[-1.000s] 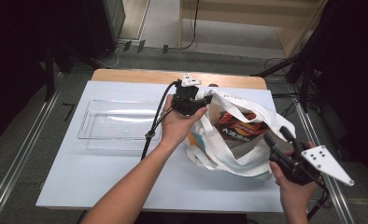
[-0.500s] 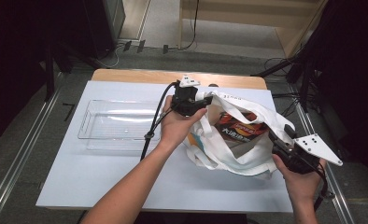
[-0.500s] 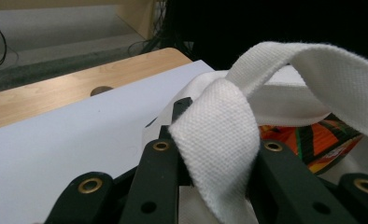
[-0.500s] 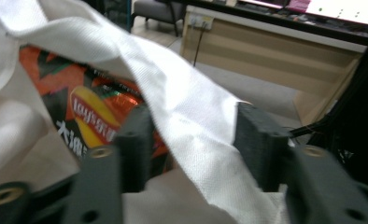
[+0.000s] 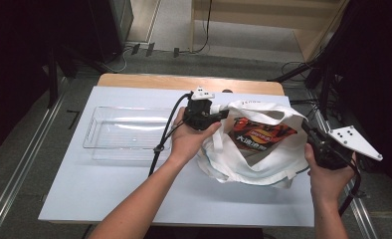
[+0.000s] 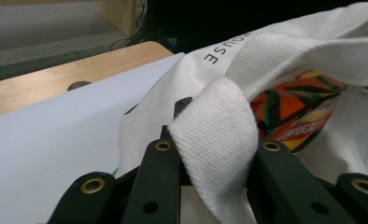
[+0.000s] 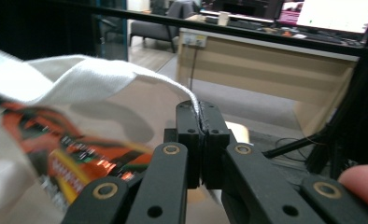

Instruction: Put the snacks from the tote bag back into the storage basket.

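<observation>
High view shows the white tote bag (image 5: 253, 149) lying on the right half of the tabletop (image 5: 109, 189), its mouth now pulled wide between the two hands, with the orange snack packet (image 5: 259, 135) lying exposed inside it. What has changed over the last second is on the right: the right claw (image 5: 308, 132), which sat low by the bag's near corner, has swung up and out to the bag's right rim and drawn that edge away from the left hand, so the opening is broader and the packet's printed face more plainly in sight. The left claw (image 5: 223, 113) has barely moved and keeps its place at the bag's upper left edge. In the left gripper view its jaws are closed on a folded loop of the woven handle strap (image 6: 219, 135), the packet (image 6: 303, 112) just beyond. In the right gripper view the jaws are pressed together on a thin edge of the bag's cloth (image 7: 126, 77), which runs off to the left above the blurred packet (image 7: 65, 154). The clear plastic tray (image 5: 127, 133) stands empty on the left of the tabletop, just beside the left hand. Judging by this, the bag is being held open so the packet can come out, probably toward the tray; one claw would first have to let go of the cloth.
</observation>
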Motion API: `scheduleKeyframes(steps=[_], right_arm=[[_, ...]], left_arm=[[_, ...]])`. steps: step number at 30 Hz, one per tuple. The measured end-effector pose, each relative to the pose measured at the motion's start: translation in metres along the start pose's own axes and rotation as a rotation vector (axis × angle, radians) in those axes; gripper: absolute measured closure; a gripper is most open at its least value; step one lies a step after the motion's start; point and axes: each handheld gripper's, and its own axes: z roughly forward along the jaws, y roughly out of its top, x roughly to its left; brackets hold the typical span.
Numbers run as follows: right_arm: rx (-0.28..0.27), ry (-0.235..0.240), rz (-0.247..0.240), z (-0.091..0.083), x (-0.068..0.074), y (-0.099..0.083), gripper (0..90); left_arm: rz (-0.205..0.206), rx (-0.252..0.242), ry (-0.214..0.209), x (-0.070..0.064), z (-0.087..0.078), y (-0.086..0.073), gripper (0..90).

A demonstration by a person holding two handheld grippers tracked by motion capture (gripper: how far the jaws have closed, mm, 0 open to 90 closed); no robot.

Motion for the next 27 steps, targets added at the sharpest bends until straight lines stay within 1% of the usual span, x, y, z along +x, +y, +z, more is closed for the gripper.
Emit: scheduleKeyframes(steps=[1, 3, 4, 5, 7, 9, 11, 12, 13, 14, 15, 16, 17, 18, 20, 21, 23, 24, 26, 27], right_arm=[[0.002, -0.009, 0.016, 0.003, -0.003, 0.002, 89.8], [0.009, -0.006, 0.058, 0.007, -0.009, 0.004, 89.7], [0.010, 0.001, 0.077, 0.009, -0.011, 0.004, 89.7], [0.005, 0.016, 0.119, 0.011, -0.014, 0.003, 89.7], [0.008, 0.009, 0.134, 0.015, -0.017, 0.002, 89.7], [0.010, 0.008, 0.132, 0.018, -0.018, 0.000, 89.7], [0.012, 0.006, 0.138, 0.020, -0.019, -0.001, 89.7], [0.017, 0.009, 0.140, 0.021, -0.020, -0.001, 89.7], [0.023, 0.008, 0.138, 0.023, -0.020, -0.002, 89.7], [0.037, 0.009, 0.132, 0.026, -0.020, -0.004, 89.7], [0.061, 0.022, 0.143, 0.030, -0.022, -0.007, 89.6], [0.082, 0.031, 0.153, 0.034, -0.024, -0.010, 89.6], [0.114, 0.045, 0.182, 0.041, -0.027, -0.017, 89.6], [0.132, 0.050, 0.198, 0.045, -0.029, -0.021, 89.6], [0.160, 0.082, 0.260, 0.055, -0.035, -0.036, 89.6], [0.172, 0.086, 0.280, 0.059, -0.038, -0.042, 89.6], [0.198, 0.099, 0.312, 0.065, -0.041, -0.053, 89.5], [0.222, 0.105, 0.336, 0.069, -0.042, -0.060, 89.5], [0.267, 0.113, 0.333, 0.076, -0.042, -0.071, 89.2], [0.291, 0.119, 0.327, 0.079, -0.041, -0.075, 88.8]], left_arm=[[0.004, 0.002, 0.002, -0.001, 0.001, 0.000, 77.5], [-0.003, 0.010, -0.003, 0.001, 0.004, -0.002, 72.8], [-0.020, 0.016, -0.016, 0.002, 0.006, -0.002, 70.0], [-0.031, 0.020, -0.019, 0.003, 0.008, -0.003, 68.2], [-0.044, 0.020, -0.017, 0.005, 0.010, -0.004, 68.5], [-0.052, 0.022, -0.021, 0.006, 0.011, -0.004, 69.4], [-0.051, 0.025, -0.030, 0.007, 0.013, -0.004, 72.8], [-0.049, 0.032, -0.022, 0.006, 0.014, -0.005, 75.6], [-0.047, 0.044, -0.014, 0.005, 0.015, -0.006, 76.3], [-0.049, 0.055, 0.000, 0.006, 0.018, -0.007, 76.7], [-0.054, 0.067, 0.009, 0.007, 0.020, -0.008, 76.9], [-0.077, 0.089, 0.011, 0.009, 0.024, -0.011, 77.4], [-0.089, 0.106, 0.013, 0.010, 0.026, -0.012, 77.6], [-0.106, 0.117, 0.015, 0.012, 0.031, -0.016, 77.1], [-0.113, 0.141, 0.028, 0.013, 0.035, -0.022, 74.0], [-0.121, 0.153, 0.028, 0.014, 0.037, -0.025, 72.5], [-0.124, 0.171, 0.020, 0.015, 0.042, -0.029, 68.6], [-0.126, 0.173, 0.019, 0.015, 0.043, -0.032, 66.9], [-0.123, 0.173, 0.020, 0.015, 0.044, -0.034, 63.4], [-0.125, 0.168, 0.013, 0.015, 0.042, -0.034, 60.6]])
